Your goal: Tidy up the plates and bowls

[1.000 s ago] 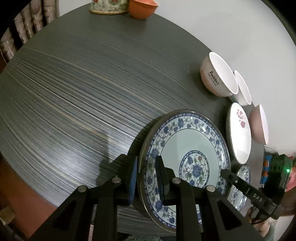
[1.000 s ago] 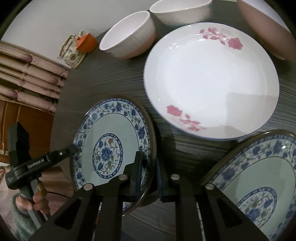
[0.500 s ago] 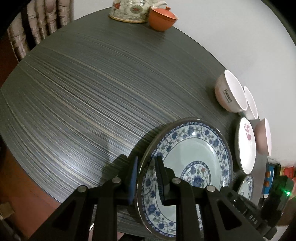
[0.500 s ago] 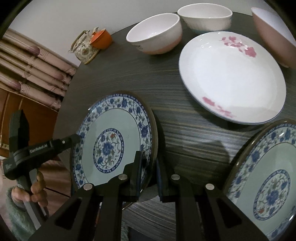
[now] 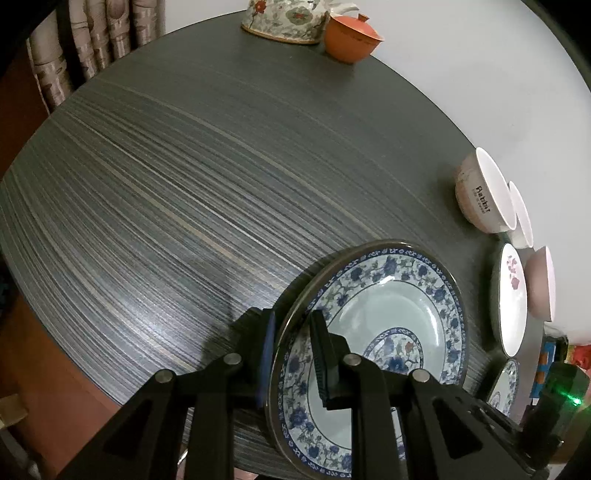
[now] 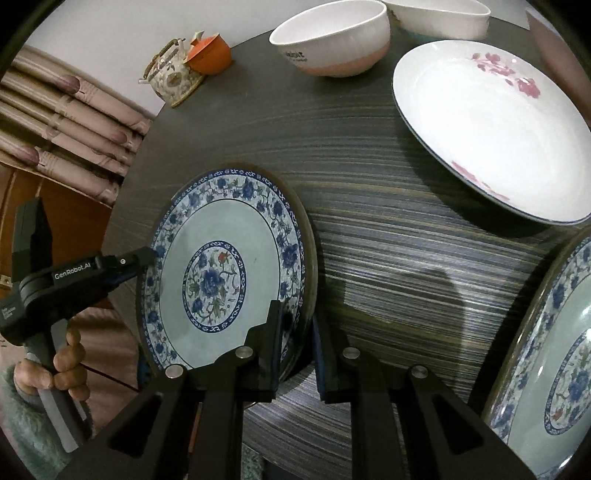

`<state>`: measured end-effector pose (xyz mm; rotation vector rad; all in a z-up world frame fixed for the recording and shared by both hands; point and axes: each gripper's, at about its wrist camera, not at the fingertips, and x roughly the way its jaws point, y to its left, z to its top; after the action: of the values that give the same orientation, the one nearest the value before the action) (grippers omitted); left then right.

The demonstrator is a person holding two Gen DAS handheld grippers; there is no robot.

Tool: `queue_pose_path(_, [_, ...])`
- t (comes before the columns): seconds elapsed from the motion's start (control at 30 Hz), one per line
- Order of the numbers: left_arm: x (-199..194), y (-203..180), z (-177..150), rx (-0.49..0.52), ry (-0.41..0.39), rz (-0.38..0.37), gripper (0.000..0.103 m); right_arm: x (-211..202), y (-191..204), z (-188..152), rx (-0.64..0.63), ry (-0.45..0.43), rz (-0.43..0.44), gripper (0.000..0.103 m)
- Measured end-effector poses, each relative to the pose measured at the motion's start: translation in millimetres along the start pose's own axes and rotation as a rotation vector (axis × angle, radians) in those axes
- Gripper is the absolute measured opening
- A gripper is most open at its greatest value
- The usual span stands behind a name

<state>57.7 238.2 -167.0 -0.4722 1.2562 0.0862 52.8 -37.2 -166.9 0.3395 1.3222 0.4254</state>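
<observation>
A blue-and-white floral plate [image 5: 384, 317] is held tilted above the dark round table [image 5: 192, 177]. My left gripper [image 5: 293, 354] is shut on its near rim. My right gripper [image 6: 295, 343] is shut on the opposite rim of the same plate [image 6: 221, 273]. The left gripper also shows in the right wrist view [image 6: 147, 254], at the plate's left edge. A second blue floral plate [image 6: 554, 354] lies at the right. A white plate with pink roses [image 6: 491, 125] lies beyond it.
Three bowls stand along the table's far right edge: a white and pink lettered one [image 5: 480, 195], a white one [image 5: 521, 214] and a pink one [image 5: 541, 284]. A floral teapot [image 5: 284, 16] and an orange lidded cup [image 5: 349, 35] stand at the far edge.
The plate held by both grippers has moved away from the bowls and the rose plate, toward the table's near left side. Both grips are unchanged.
</observation>
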Motion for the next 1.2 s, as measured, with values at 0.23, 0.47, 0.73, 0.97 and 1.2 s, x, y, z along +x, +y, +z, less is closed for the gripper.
queue_pose_path(0.23, [0, 8, 4, -0.032, -0.005, -0.018, 0.022, 2, 4, 3, -0.008, 0.003, 0.003, 0.017])
queue_pose_path(0.47, [-7, 6, 4, -0.012, -0.04, 0.049, 0.028, 1, 2, 1, 0.001, 0.006, 0.006, 0.028])
queue_pose_path(0.73, [-49, -26, -7, 0.106, -0.245, 0.135, 0.028, -12, -6, -3, 0.016, -0.017, 0.002, 0.033])
queue_pose_path(0.97, [-85, -72, -25, 0.189, -0.397, 0.111, 0.033, -43, 1, -12, -0.06, -0.095, -0.039, 0.033])
queue_pose_path(1.2, [-94, -116, -41, 0.244, -0.372, 0.08, 0.033, -76, -2, -26, -0.093, -0.153, -0.043, 0.033])
